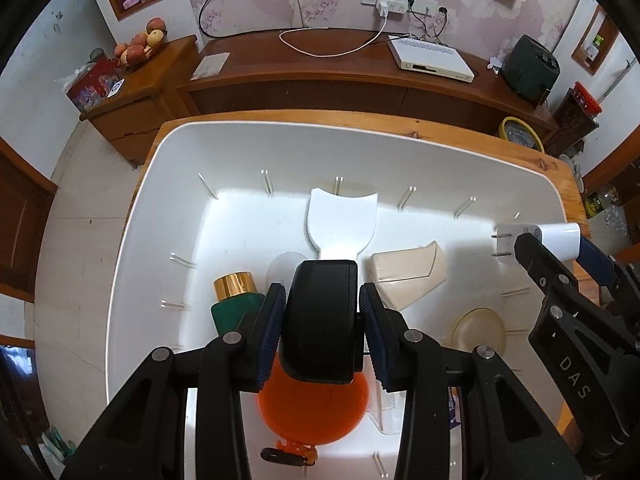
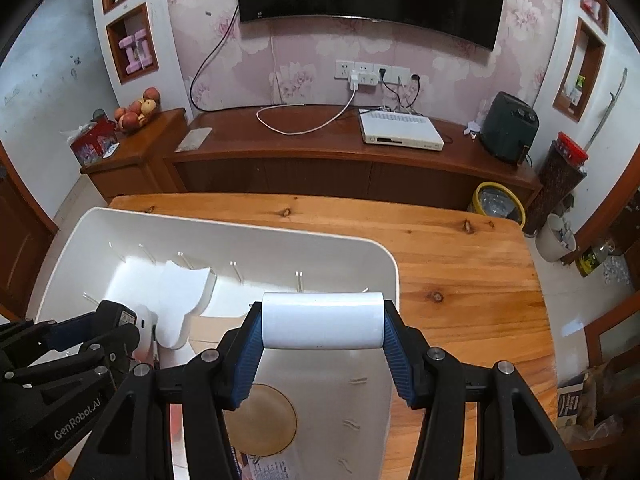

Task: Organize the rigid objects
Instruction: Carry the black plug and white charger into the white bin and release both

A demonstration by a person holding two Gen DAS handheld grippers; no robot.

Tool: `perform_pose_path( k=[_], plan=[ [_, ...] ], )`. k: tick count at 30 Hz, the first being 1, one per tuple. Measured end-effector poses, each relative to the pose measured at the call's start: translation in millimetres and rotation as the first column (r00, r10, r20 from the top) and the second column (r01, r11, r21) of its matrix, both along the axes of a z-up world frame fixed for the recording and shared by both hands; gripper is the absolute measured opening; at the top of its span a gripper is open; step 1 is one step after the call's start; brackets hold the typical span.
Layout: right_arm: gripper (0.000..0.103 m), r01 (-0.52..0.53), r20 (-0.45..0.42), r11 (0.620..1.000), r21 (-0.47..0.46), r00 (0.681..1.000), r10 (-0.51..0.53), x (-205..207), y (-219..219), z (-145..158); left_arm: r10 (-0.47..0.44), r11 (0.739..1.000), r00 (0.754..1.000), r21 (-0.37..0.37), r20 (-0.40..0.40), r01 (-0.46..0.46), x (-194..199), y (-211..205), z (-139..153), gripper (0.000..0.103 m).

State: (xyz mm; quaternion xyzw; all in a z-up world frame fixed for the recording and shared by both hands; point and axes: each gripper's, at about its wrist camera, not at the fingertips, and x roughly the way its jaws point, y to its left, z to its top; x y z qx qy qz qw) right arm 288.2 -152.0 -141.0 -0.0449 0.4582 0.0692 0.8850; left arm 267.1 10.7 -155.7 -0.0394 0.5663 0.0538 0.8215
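The table (image 2: pixel 460 264) carries a white bin (image 1: pixel 168 184). Over it, my left tool (image 1: pixel 322 312) clenches a black block (image 1: pixel 320 320); at three o'clock, my right tool (image 2: pixel 323 344) grasps a white charger (image 2: pixel 322 320).

A knotty pine table (image 2: pixel 460 264) bears a large white plastic bin (image 2: pixel 394 276) at its left side; the wood to the right lies bare.

Both wrist views look steeply down, close over the white bin (image 1: pixel 168 184) at the tabletop's (image 2: pixel 460 264) left edge, facing the far wall; both share the bin's interior.
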Motion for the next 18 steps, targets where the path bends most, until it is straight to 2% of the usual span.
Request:
perform_pose_path(
  k=[11,15,18],
  plan=[
    [0.056,-0.032,-0.010,0.998,-0.062,0.999,0.032,0,11,-15,-0.006,1.000,1.000,0.026,-0.030,0.007,6,3,-22,0.042],
    [0.057,-0.055,-0.048,0.997,-0.058,0.997,0.053,2,13,-18,-0.007,1.000,1.000,0.022,-0.025,0.007,5,3,-22,0.043],
    [0.064,-0.068,-0.042,0.997,-0.021,0.997,0.067,0,10,-16,-0.006,1.000,1.000,0.014,-0.018,0.006,4,2,-18,0.055]
  ],
)
